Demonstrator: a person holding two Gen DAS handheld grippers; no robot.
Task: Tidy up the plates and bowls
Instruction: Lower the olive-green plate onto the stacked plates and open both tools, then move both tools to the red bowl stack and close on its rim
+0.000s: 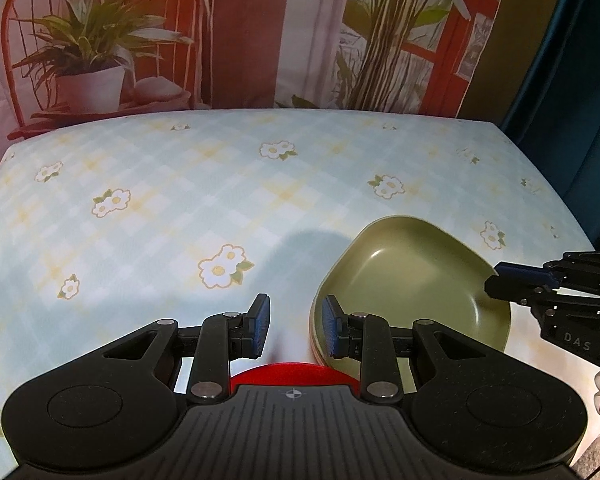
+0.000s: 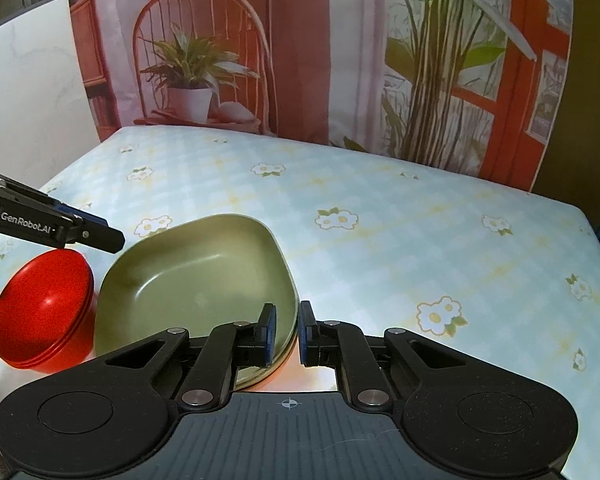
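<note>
here, right gripper [image 2: 287, 330] pinches the glossy, squarish olive plate [image 2: 196, 276].

An olive-green plate [image 2: 196, 276] with rounded corners and a raised rim is being seen upright on the table's near part; stacked red bowls [image 2: 40, 312] are being seen just beside it, touching its left edge

Right gripper [image 2: 287, 334] clamped on green plate [image 2: 196, 276] rim, red bowls [image 2: 40, 312] just left, floral tablecloth [image 2: 380, 220] beneath
</note>
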